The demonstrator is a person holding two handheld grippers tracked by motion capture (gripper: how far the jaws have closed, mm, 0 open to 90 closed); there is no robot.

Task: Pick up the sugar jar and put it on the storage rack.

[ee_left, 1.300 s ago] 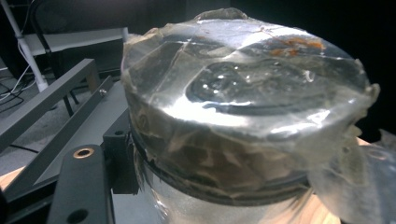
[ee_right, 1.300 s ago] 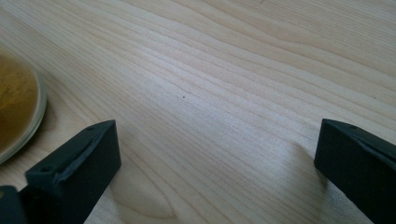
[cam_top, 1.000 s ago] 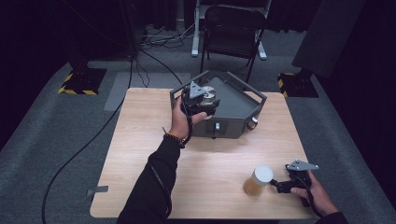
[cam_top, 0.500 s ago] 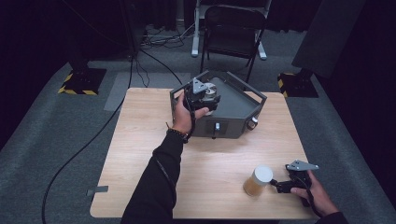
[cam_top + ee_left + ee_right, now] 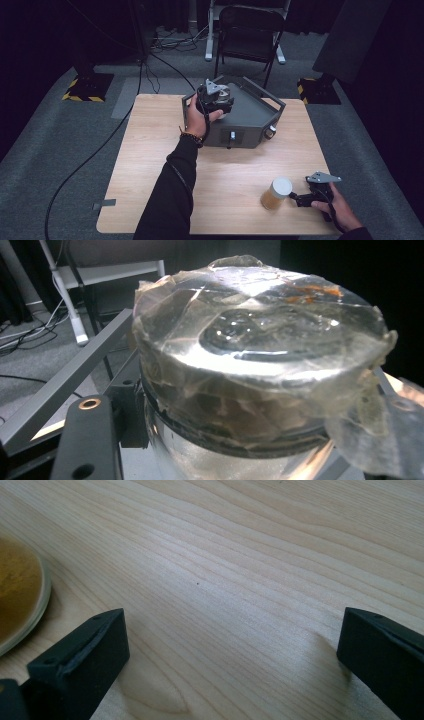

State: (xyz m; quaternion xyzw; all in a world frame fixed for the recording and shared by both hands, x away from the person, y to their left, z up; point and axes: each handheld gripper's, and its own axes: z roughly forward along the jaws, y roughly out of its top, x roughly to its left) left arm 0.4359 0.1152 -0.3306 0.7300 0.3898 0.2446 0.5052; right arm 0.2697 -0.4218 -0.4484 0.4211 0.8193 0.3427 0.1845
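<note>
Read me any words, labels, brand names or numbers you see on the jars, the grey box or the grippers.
None can be read.
Taped jar lid: clear tape with orange flecks, no lettering.
Grey metal box: knobs on its front, any markings too small to read.
Jar with the white lid: no label visible.

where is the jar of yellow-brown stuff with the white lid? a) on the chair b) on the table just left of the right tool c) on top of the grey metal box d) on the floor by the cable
b: in the high view the jar stands on the table, just left of the right tool, whose open jaws point toward it.
</note>
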